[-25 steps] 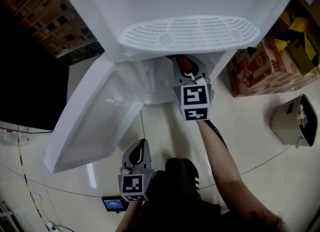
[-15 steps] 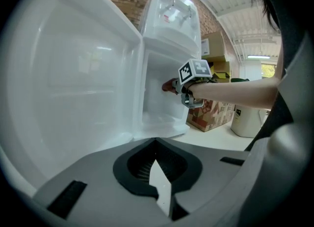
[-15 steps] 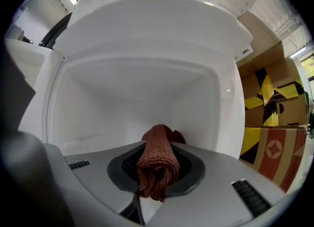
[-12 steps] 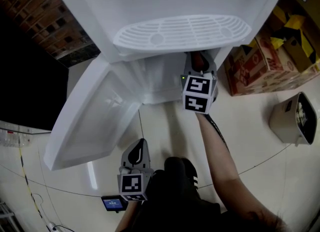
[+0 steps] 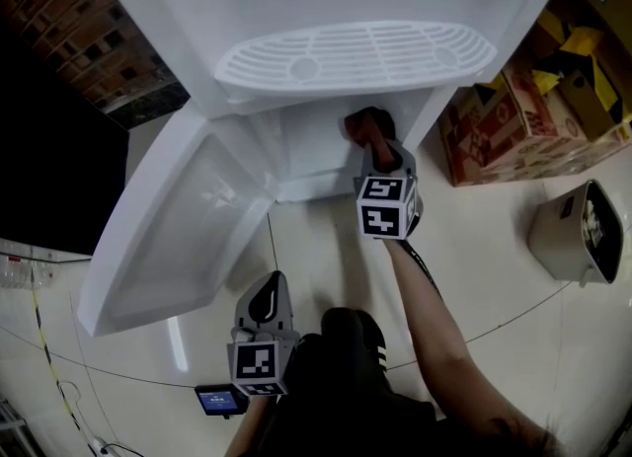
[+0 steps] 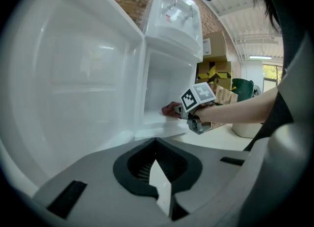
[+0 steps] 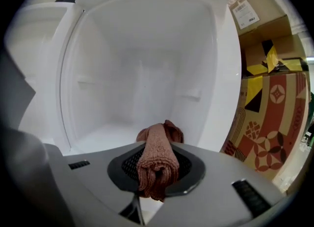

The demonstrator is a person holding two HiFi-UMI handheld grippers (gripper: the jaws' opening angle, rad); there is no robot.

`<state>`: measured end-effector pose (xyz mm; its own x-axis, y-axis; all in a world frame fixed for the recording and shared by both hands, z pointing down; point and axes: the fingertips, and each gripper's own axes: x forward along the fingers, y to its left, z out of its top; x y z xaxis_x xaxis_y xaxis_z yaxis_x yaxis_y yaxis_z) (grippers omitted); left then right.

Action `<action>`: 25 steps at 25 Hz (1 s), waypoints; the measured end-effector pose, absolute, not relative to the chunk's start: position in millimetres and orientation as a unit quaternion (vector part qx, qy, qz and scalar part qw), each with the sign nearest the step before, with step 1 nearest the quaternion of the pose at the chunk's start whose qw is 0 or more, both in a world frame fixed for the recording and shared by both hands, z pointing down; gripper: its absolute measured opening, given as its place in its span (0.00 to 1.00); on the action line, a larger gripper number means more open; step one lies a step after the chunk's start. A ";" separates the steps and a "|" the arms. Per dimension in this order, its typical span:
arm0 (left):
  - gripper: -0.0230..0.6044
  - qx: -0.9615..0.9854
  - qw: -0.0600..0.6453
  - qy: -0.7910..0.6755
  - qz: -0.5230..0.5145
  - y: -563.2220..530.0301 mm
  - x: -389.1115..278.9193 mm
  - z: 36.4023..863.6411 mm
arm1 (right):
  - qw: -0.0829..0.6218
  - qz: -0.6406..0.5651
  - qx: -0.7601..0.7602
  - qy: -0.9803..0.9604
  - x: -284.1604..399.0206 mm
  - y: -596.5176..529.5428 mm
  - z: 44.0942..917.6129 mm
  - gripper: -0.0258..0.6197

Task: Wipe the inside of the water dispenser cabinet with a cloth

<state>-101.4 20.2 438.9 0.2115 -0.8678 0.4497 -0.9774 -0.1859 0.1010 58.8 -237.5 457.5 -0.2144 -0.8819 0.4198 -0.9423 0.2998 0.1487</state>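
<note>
- My right gripper (image 7: 156, 174) is clamped on the rolled reddish-brown cloth (image 7: 157, 155), whose end pokes out past the jaw tips.
- That end sits low inside the water dispenser cabinet (image 7: 142, 79), over its floor and towards the right wall. I can't tell whether it touches.
- Compared with half a second ago, the head view shows this gripper drawn back towards me and slightly left, with more cloth showing below the drip tray (image 5: 355, 55).
- My left gripper (image 6: 159, 191) hangs low beside the open cabinet door (image 6: 68, 74), jaws nearly together with nothing between them, in the same place as before.
</note>
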 end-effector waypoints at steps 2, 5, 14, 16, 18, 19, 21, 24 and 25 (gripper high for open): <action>0.01 0.754 0.188 -0.613 0.143 19.5 -100.2 436.0 | 0.191 0.041 0.587 -0.786 56.2 -235.0 425.5 0.16; 0.01 0.759 0.182 -0.606 0.151 20.1 -98.7 439.2 | 0.123 -0.010 0.595 -0.794 56.7 -228.0 360.1 0.16; 0.01 0.761 0.182 -0.605 0.148 18.4 -96.7 439.7 | 0.047 -0.102 0.627 -0.771 75.8 -212.1 266.3 0.16; 0.01 0.760 0.182 -0.606 0.148 18.9 -96.9 439.3 | 0.077 -0.075 0.633 -0.767 81.0 -217.7 297.7 0.16; 0.01 0.760 0.183 -0.606 0.147 19.6 -97.6 439.5 | 0.114 -0.046 0.635 -0.763 87.0 -219.8 335.8 0.16; 0.01 0.759 0.184 -0.607 0.147 19.7 -98.2 439.5 | 0.133 -0.034 0.634 -0.761 89.4 -219.3 355.1 0.16; 0.01 0.758 0.184 -0.608 0.146 19.6 -99.4 439.7 | 0.173 -0.009 0.628 -0.759 92.3 -216.6 393.2 0.16; 0.01 0.759 0.184 -0.607 0.149 20.6 -99.4 440.8 | 0.218 0.029 0.617 -0.756 96.7 -209.6 440.0 0.16; 0.01 0.759 0.184 -0.606 0.149 20.9 -99.1 441.0 | 0.229 0.037 0.614 -0.754 98.7 -207.5 450.8 0.16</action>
<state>-99.1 20.9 441.0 0.2204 -0.8655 0.4499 -0.9754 -0.1970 0.0988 98.7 -207.5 450.8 -0.1410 -0.9096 0.3909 -0.9435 0.2430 0.2252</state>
